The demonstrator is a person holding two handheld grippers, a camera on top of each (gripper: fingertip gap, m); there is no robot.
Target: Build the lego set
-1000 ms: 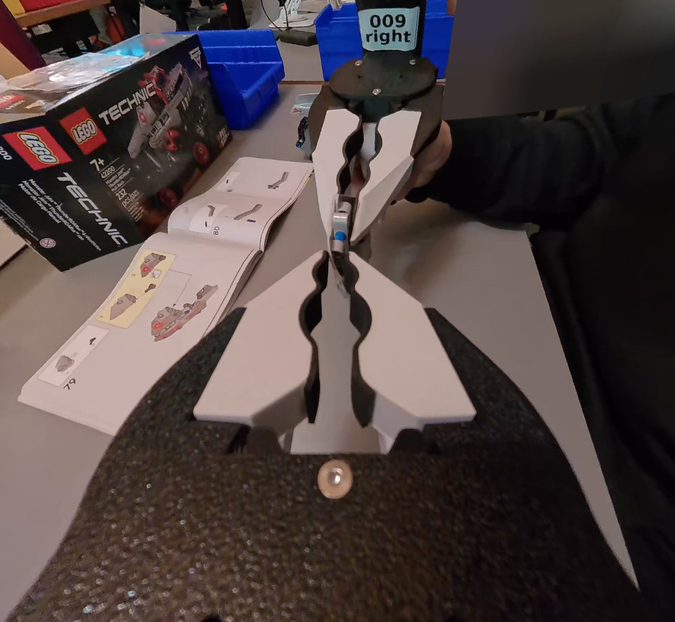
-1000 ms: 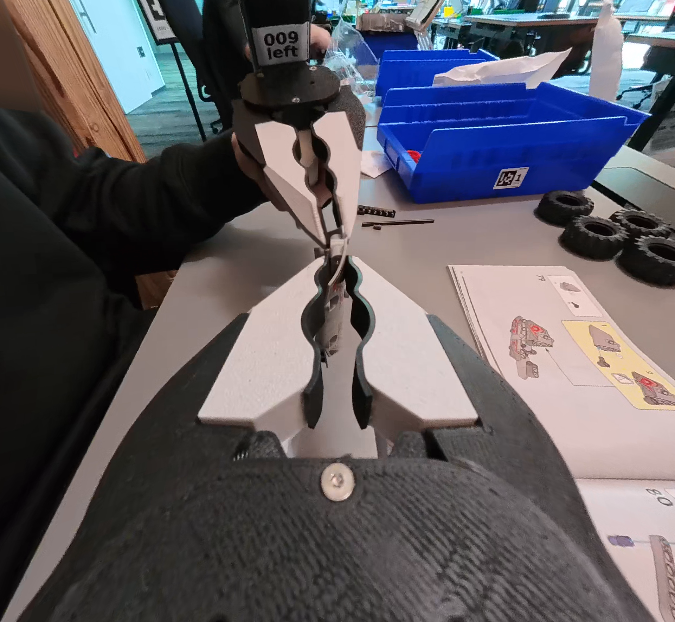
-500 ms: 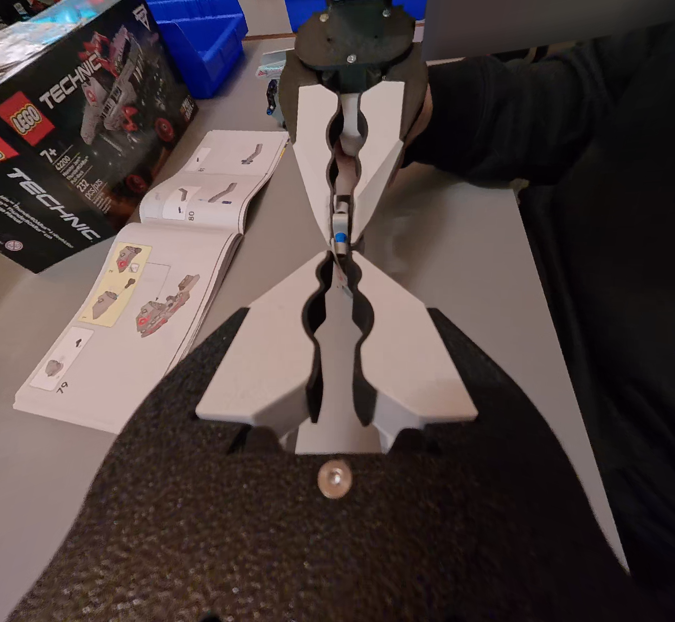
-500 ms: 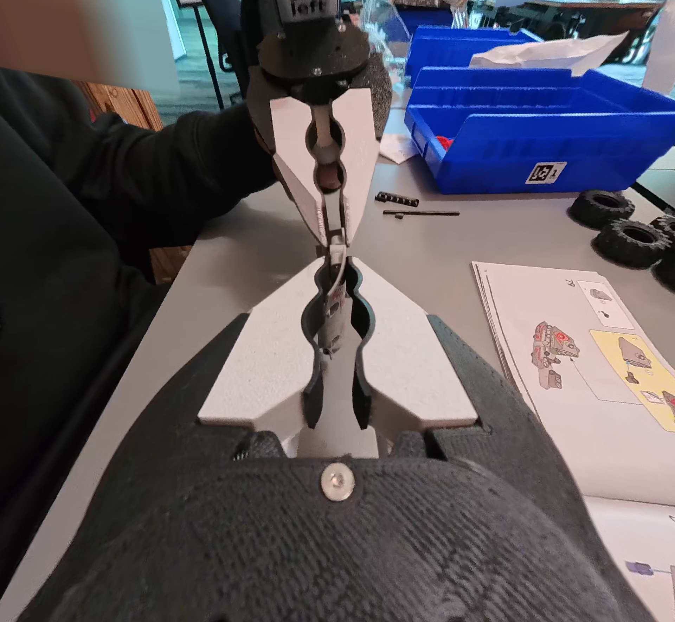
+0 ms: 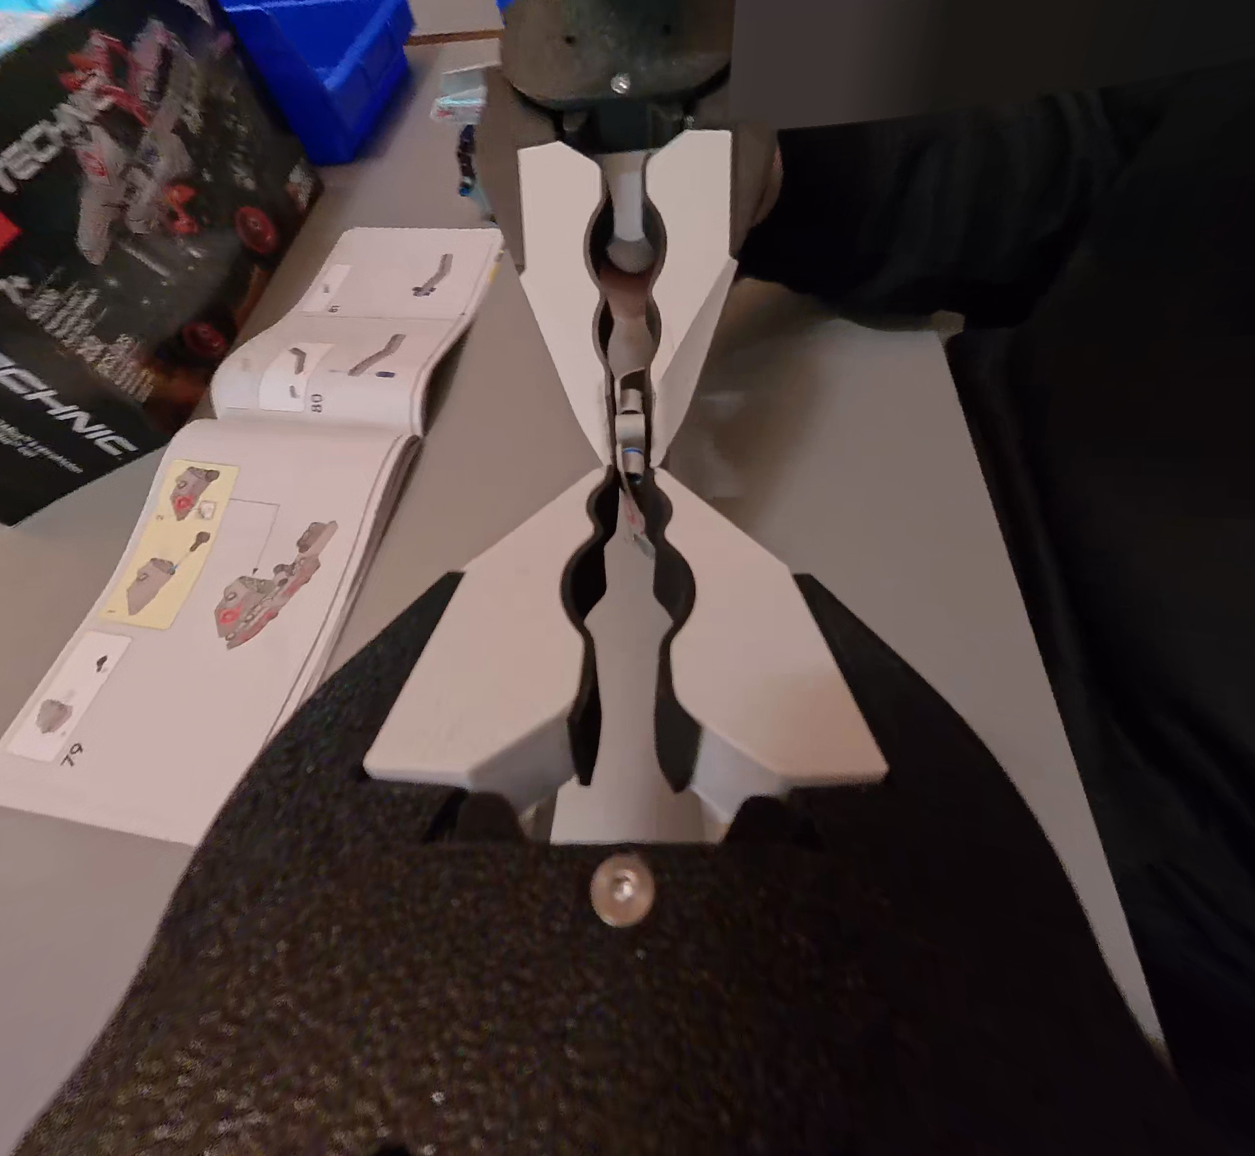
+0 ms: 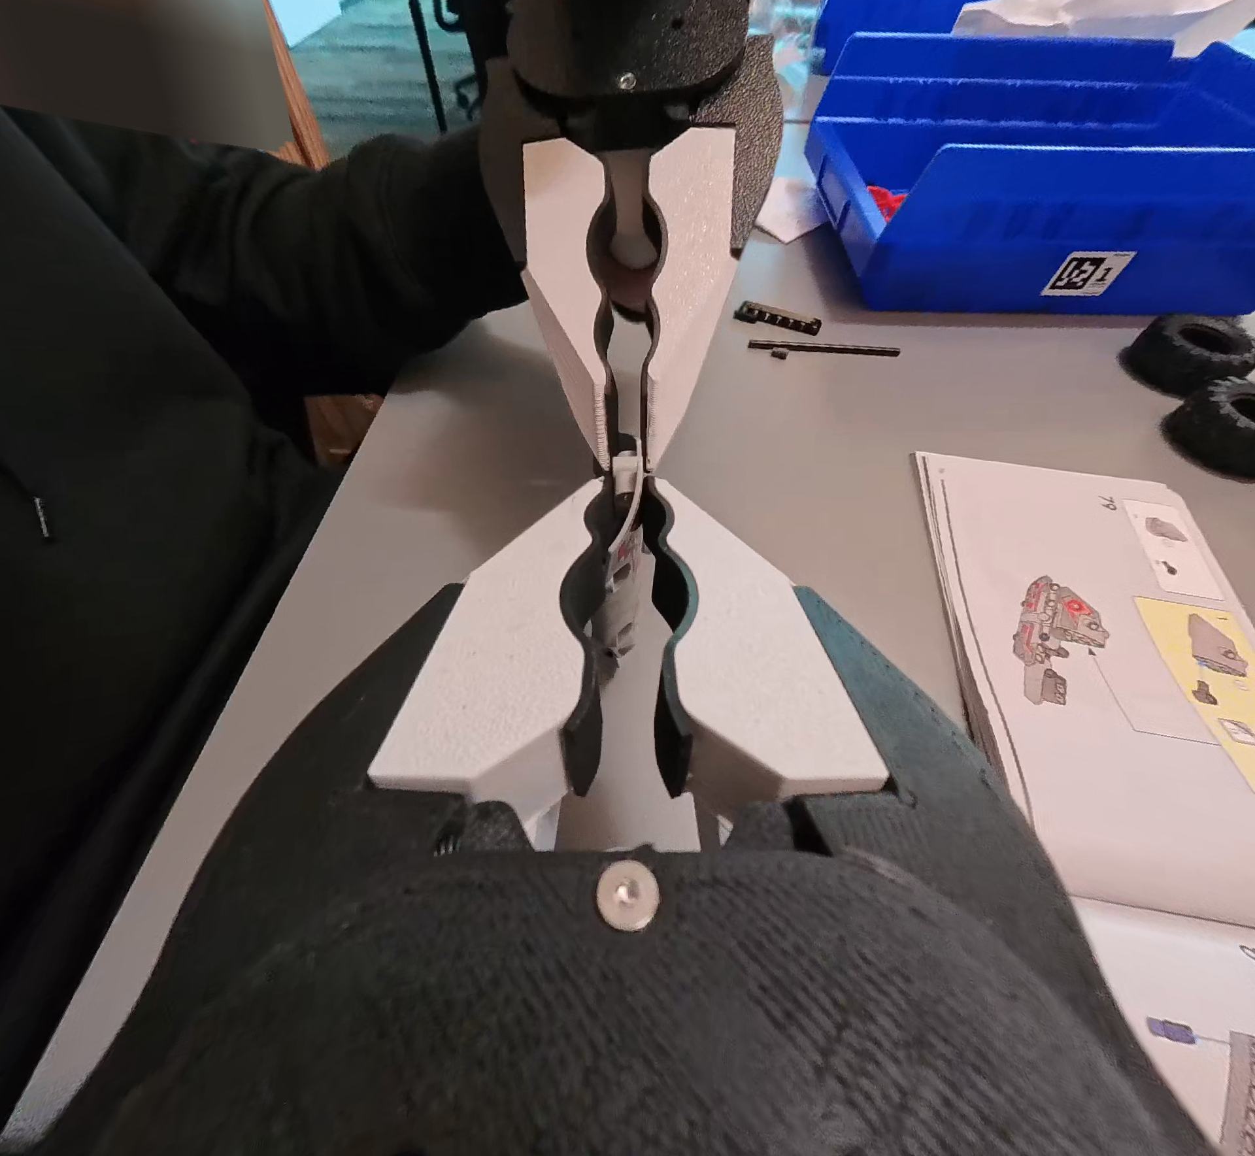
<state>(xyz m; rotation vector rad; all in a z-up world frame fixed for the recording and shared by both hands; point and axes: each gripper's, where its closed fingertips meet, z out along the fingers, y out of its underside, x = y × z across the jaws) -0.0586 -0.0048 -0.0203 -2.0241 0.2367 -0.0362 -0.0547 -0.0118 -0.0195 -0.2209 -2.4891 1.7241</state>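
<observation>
Left gripper [image 5: 628, 485]: fingers closed on the far tip of a light grey lego piece [image 6: 623, 580], over the near edge of the tabletop [image 5: 849, 512].
Right gripper [image 6: 623, 492]: fingers clamped on the same grey piece, which runs back between them; carries red markings.
Contact: fingertips of both grippers meet nose to nose, touching or nearly so; a small blue-ringed pin [image 5: 630, 452] sits at the junction.
Step in hand: judged as pressing a connector into the grey piece, mid-air.
Risk, misalignment: off-axis push likely to jam the pin or twist the piece out of grip.
Risk, drop: both holds narrow; a slip would send parts onto the tabletop or over its near edge.
Risk, collision: fingertips so close may block full seating.
Left wrist view only: set box [image 5: 102, 241] far left, the blue ring on the pin.
Right wrist view only: length of the grey piece inside the fingers, black tyres [image 6: 1188, 349] far right, loose black axle [image 6: 825, 349], blue bin [image 6: 1052, 227].
Both views: open instruction booklet [image 5: 224, 553].
</observation>
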